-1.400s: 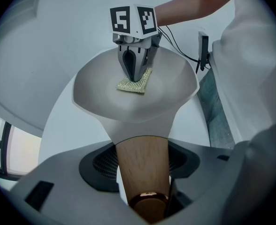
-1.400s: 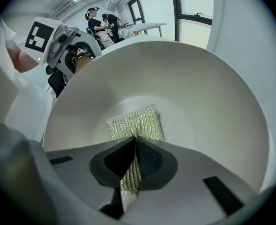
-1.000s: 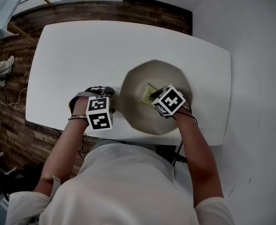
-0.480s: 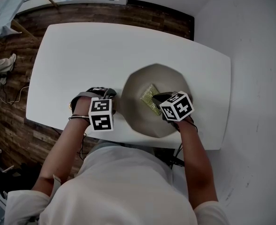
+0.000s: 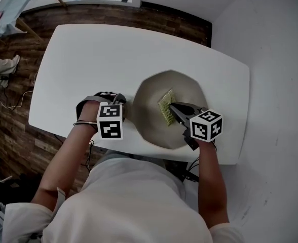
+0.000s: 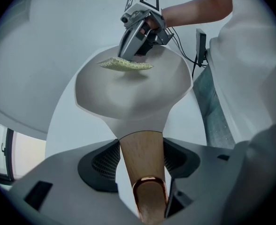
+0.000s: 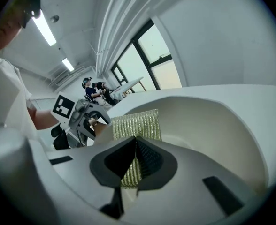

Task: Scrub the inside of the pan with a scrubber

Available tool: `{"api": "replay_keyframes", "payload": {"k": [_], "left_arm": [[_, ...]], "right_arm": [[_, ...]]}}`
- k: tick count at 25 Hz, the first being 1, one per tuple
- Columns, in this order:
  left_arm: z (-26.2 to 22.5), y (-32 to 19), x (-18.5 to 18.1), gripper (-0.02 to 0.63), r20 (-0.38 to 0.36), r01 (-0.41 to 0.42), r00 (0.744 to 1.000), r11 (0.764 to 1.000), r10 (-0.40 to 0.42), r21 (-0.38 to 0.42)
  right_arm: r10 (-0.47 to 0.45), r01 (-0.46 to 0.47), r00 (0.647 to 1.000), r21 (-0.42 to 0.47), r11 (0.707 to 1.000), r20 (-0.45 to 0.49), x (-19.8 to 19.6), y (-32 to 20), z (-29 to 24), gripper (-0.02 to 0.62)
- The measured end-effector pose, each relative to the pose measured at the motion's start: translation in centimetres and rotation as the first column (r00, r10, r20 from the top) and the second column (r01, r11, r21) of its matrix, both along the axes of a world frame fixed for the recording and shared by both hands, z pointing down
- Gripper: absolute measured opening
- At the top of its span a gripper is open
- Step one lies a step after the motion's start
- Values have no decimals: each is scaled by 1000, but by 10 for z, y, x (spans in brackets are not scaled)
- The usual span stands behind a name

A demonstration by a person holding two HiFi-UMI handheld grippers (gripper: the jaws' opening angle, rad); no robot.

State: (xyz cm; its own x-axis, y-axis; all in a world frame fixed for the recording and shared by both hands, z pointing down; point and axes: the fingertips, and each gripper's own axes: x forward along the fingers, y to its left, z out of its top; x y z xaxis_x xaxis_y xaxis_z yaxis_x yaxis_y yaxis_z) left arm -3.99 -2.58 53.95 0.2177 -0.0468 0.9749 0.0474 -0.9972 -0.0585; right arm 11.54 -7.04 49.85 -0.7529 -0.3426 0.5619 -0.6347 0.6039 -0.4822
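Table (image 5: pixel 113 54): white, rounded corners, standing on a dark plank floor (image 5: pixel 7 130).
Pan (image 5: pixel 150 121): grey, near the table's front edge.
Left gripper (image 6: pixel 141 162): jaws clamped on the pan's wooden handle (image 6: pixel 141 146).
Right gripper (image 7: pixel 136 159): jaws closed on one edge of the scrubber (image 7: pixel 135 124).
Scrubber: yellow-green, held over the pan's hollow.
Room: ceiling strip lights (image 7: pixel 44 27), tall windows (image 7: pixel 152 60).

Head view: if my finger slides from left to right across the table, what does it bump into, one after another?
left gripper → pan → scrubber inside the pan → right gripper
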Motion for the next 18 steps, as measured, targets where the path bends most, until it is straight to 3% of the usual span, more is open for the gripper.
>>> {"api": "replay_keyframes", "payload": {"k": [6, 12, 15, 18], "left_arm": [[-21, -1, -5, 268, -11, 2, 1000, 999, -2, 49], [-48, -3, -11, 257, -71, 41, 997, 994, -34, 98], [-63, -11, -8, 136, -157, 105, 984, 984, -83, 142], [-77, -17, -7, 88, -243, 168, 962, 974, -127, 155]], "right_arm": [[102, -107, 990, 52, 993, 101, 14, 6, -31, 23], [190, -196, 978, 83, 977, 81, 28, 5, -49, 23], [259, -272, 959, 121, 955, 115, 36, -4, -69, 23], [300, -322, 945, 216, 922, 128, 41, -11, -95, 23]]}}
